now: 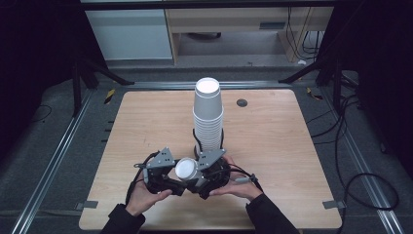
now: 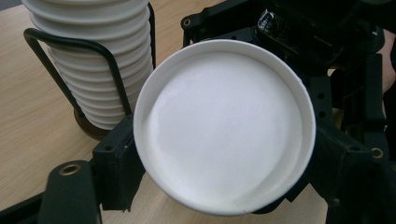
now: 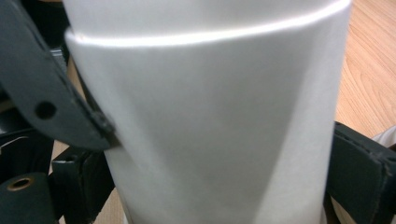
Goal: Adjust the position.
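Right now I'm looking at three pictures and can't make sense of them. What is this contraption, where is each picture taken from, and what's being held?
There is no robot here: a person sits at a wooden table and holds a hand tool with two black jaws in each hand. The wide picture comes from a camera above the table. It shows the left gripper and the right gripper meeting near the front edge. The other two pictures come from small cameras riding on those tools, looking along their jaws.

On the table stands a tall stack of white paper cups in a black wire holder. Between the two tools is a single paper cup. The right tool's jaws hug its sides; the left tool's jaws sit on either side of its flat bottom, whether pressing I cannot tell.
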`<state>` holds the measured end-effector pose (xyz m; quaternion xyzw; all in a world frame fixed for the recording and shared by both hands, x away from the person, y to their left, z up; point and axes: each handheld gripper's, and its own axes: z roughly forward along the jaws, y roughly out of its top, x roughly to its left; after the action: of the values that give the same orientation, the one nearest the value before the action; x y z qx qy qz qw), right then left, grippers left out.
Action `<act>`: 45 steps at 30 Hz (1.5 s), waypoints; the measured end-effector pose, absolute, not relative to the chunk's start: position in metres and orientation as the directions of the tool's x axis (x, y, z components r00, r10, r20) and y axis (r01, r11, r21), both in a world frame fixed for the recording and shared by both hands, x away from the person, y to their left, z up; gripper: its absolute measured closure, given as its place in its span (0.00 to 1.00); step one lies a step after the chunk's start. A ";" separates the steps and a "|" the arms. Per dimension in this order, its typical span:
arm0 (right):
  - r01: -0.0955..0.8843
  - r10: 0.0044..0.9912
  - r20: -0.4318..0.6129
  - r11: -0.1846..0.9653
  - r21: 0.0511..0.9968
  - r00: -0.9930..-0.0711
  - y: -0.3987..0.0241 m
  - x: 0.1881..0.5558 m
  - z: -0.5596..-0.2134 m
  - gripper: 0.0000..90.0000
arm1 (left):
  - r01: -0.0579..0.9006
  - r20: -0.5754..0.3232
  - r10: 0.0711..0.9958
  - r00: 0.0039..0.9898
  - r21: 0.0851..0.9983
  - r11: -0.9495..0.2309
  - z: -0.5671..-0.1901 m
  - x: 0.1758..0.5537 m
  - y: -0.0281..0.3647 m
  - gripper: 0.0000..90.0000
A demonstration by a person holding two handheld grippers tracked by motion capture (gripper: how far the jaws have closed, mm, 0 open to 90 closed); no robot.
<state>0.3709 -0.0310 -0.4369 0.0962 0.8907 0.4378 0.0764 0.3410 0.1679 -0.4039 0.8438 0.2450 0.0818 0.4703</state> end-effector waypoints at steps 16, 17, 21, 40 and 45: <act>0.106 0.258 -0.056 0.573 0.813 -0.965 -0.042 0.371 -0.427 0.07 | 0.339 -0.087 0.513 0.854 0.842 -0.421 -0.400 0.345 0.181 0.24; 0.103 0.258 -0.058 0.570 0.815 -0.964 -0.043 0.372 -0.427 0.07 | 0.338 -0.085 0.517 0.852 0.843 -0.419 -0.400 0.345 0.182 0.24; 0.101 0.272 -0.067 0.559 0.823 -0.960 -0.050 0.371 -0.421 0.07 | 0.344 -0.089 0.529 0.844 0.846 -0.406 -0.399 0.347 0.188 0.24; 0.154 0.284 0.010 0.489 0.858 -0.959 -0.070 0.377 -0.420 0.07 | 0.314 -0.154 0.514 0.844 0.919 -0.240 -0.391 0.348 0.211 0.24; 0.158 0.254 0.039 0.466 0.871 -0.966 -0.068 0.377 -0.422 0.07 | 0.297 -0.159 0.487 0.859 0.929 -0.220 -0.391 0.346 0.209 0.24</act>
<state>0.3769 -0.0681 -0.4219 0.1206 0.8547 0.5026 0.0480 0.3462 0.2090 -0.3910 0.7766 0.2524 0.0833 0.5711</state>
